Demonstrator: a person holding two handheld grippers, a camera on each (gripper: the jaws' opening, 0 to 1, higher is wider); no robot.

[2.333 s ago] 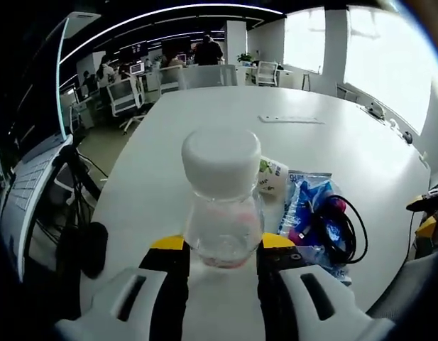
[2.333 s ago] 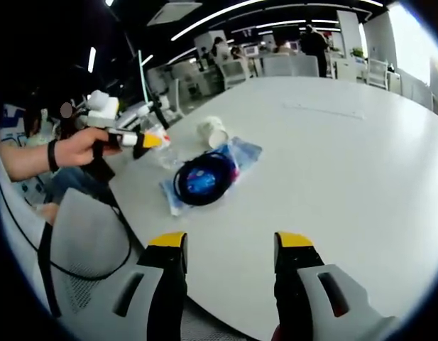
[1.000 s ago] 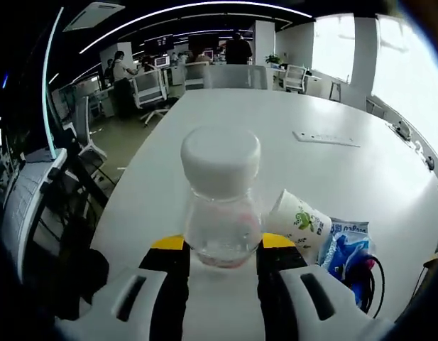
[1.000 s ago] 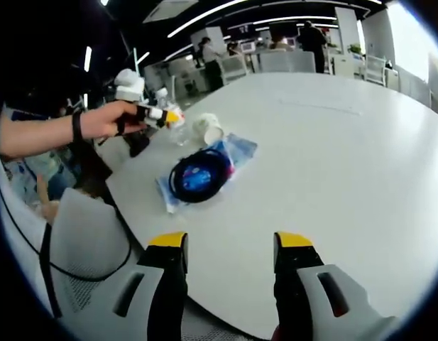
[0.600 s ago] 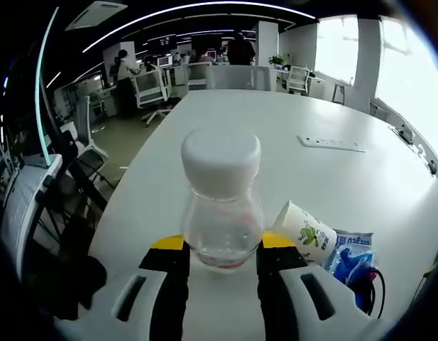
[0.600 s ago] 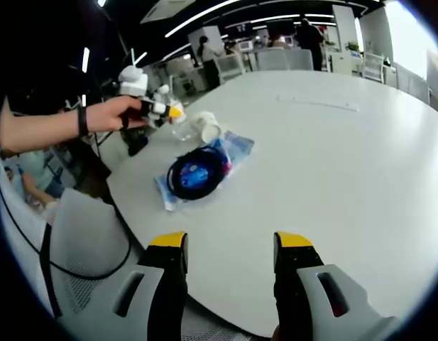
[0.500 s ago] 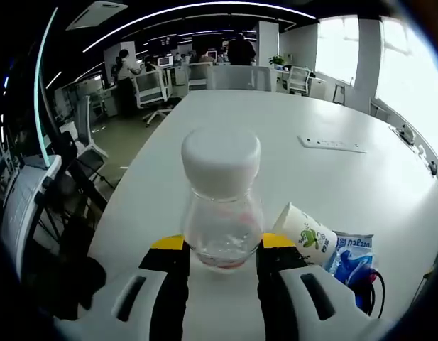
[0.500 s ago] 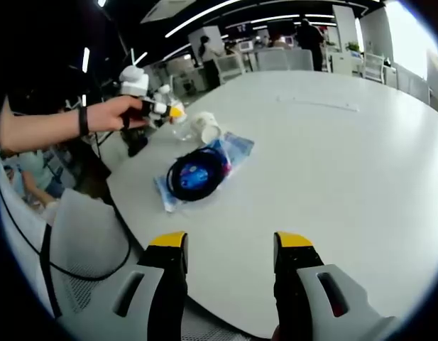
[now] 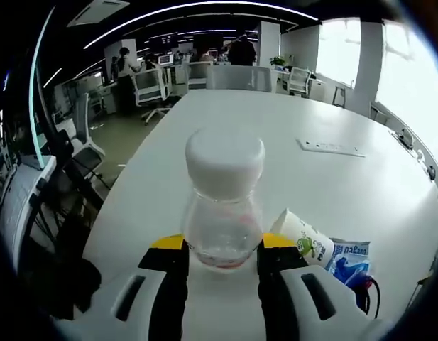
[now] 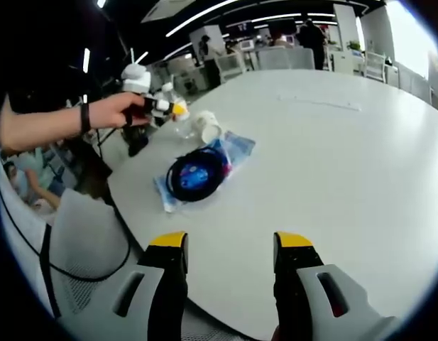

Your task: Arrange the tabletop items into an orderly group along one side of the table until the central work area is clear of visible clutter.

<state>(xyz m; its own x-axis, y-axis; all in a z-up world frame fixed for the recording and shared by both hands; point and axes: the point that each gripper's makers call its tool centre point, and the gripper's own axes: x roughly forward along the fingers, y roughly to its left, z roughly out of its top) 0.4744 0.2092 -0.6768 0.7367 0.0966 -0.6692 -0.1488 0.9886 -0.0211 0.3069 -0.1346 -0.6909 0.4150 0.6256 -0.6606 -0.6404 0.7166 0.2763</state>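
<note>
While the left gripper (image 9: pixel 222 257) clamps the bottle (image 9: pixel 223 202) low on its clear body near the table's (image 10: pixel 332 142) edge, beside the cup (image 9: pixel 305 238), the right gripper (image 10: pixel 229 249) hangs empty, jaws apart. Light, slick plastic: grip below the cap (image 9: pixel 225 156).

My left view sits low and close at one end of the surface (image 9: pixel 226 121), looking down its length toward the far chairs, with a bottle (image 9: pixel 223 202) right against the lens. My right view looks from the near edge across the surface (image 10: pixel 332 142) toward that same end, from well back. Both share the cup (image 9: pixel 304 238) (image 10: pixel 208 126), the blue bag (image 9: pixel 348 259) (image 10: pixel 233 148), and the bottle (image 10: pixel 180 128).
</note>
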